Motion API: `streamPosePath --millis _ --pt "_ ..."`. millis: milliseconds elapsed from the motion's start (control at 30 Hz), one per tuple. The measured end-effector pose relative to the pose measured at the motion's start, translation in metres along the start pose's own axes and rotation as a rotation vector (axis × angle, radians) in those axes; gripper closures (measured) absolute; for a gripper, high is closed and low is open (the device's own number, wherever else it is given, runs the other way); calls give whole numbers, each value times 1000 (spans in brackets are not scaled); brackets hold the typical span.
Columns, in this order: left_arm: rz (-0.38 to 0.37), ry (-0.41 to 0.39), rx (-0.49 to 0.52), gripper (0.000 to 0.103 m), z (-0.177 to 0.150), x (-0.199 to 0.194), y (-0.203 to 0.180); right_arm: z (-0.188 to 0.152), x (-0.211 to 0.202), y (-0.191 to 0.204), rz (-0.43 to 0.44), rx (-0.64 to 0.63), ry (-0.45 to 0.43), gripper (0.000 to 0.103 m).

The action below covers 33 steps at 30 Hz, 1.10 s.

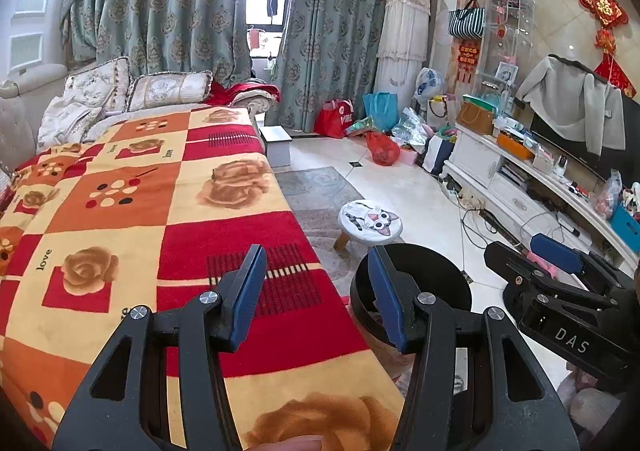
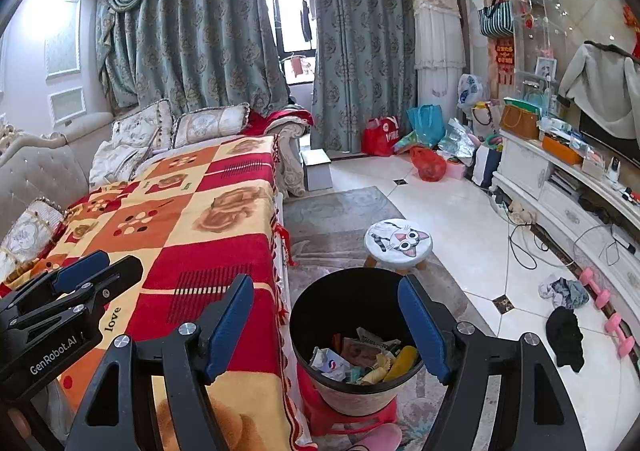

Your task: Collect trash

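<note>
Right wrist view: right hand-held gripper (image 2: 326,325) gapes empty, its fingers hiding the bin (image 2: 356,383) rim.

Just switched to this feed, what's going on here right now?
A person is collecting trash with a handheld tool in each hand. Both tools are open and hold nothing. The right tool hangs over the trash bin beside the blanket-covered sofa; wrappers and crumpled paper already lie inside the bin. The left tool hangs over the blanket's edge next to it.
</note>
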<state>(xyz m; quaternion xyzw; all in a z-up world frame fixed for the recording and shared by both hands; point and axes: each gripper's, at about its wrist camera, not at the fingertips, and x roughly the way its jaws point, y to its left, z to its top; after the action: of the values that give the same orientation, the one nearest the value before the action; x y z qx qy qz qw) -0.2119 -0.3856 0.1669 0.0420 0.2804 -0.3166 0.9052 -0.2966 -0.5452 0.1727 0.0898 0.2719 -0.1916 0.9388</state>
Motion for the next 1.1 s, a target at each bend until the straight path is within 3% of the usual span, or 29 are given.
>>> streamPosePath --millis 1100 --pt "-18 7 4 51 -2 4 -4 -5 3 -3 -4 -3 15 30"
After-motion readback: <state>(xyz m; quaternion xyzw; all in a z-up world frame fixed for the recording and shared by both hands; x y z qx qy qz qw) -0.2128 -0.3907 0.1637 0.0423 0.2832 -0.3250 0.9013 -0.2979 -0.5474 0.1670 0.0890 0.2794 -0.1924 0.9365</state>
